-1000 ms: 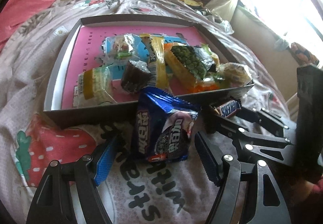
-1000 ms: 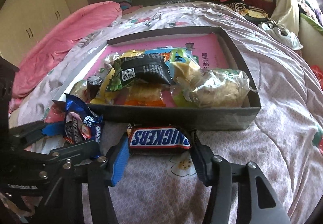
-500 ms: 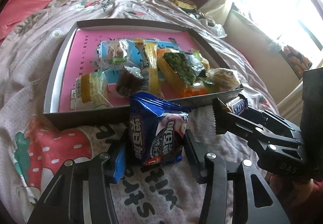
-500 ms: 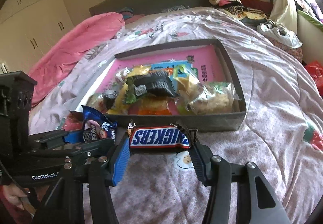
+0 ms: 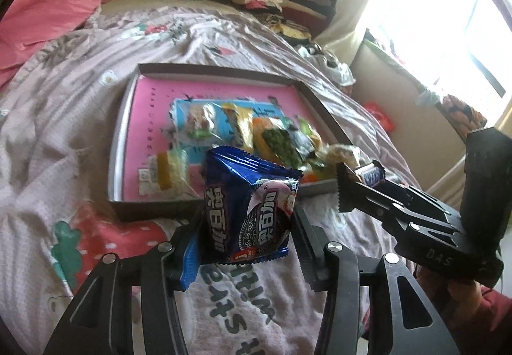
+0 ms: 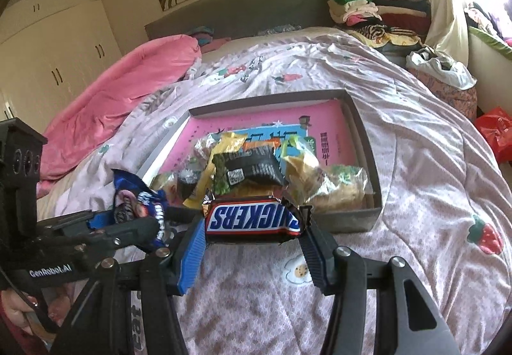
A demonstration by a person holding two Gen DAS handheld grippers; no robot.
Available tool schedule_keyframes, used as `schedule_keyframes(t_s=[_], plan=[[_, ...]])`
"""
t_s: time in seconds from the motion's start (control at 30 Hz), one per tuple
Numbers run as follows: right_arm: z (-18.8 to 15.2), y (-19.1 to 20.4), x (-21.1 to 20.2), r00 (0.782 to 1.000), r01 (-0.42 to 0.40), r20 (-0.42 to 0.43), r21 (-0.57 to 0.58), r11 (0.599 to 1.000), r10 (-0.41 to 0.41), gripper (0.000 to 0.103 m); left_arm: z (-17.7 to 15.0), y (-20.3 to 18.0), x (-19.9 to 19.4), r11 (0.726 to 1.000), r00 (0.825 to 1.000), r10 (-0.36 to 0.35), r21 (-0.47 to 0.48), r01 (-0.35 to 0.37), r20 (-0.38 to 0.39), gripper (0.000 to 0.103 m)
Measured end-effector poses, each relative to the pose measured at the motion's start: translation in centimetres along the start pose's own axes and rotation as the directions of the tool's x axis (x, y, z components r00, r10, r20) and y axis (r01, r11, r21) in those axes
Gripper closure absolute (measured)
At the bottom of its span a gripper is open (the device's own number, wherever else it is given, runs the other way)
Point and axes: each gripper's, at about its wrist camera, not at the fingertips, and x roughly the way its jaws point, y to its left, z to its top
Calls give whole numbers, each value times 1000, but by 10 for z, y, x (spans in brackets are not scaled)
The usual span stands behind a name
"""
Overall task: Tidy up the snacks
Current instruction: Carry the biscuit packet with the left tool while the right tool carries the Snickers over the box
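Observation:
My left gripper point(image 5: 248, 227) is shut on a blue Oreo packet point(image 5: 249, 211) and holds it above the bedspread, just in front of the grey tray point(image 5: 153, 211). My right gripper point(image 6: 252, 227) is shut on a Snickers bar point(image 6: 252, 218), held across its ends, raised before the tray's near wall point(image 6: 348, 220). The tray has a pink lining and holds several wrapped snacks point(image 6: 252, 167). The right gripper also shows in the left wrist view point(image 5: 361, 177), and the left gripper with its packet shows in the right wrist view point(image 6: 137, 211).
The tray lies on a bed with a pale strawberry-print cover point(image 6: 432, 195). A pink duvet point(image 6: 112, 105) lies at the far left. Piled clothes point(image 6: 358, 3) sit at the headboard. A red bag point(image 6: 496, 131) is on the floor at right.
My left gripper closed on the Oreo packet and lifted it off the bedspread. My right gripper lifted the Snickers bar. Both cameras now sit higher and farther back from the tray.

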Motion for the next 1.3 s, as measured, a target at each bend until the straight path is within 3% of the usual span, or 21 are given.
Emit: schedule_keyframes(t_s=[0.6,0.93,1.3], plan=[[18,14,28,997,76,7,-87,993,-75,48,33,45,6,992,991,112,-66,-107,67,51],[20,23,45,990,141,14,-160,977,-140,47,38,44,24,992,991,119,-55,-116,57,51],[18,22,60,992,116,-22,-155,981,-121,47,42,41,34,994,993,107,-44,-104,50,51]])
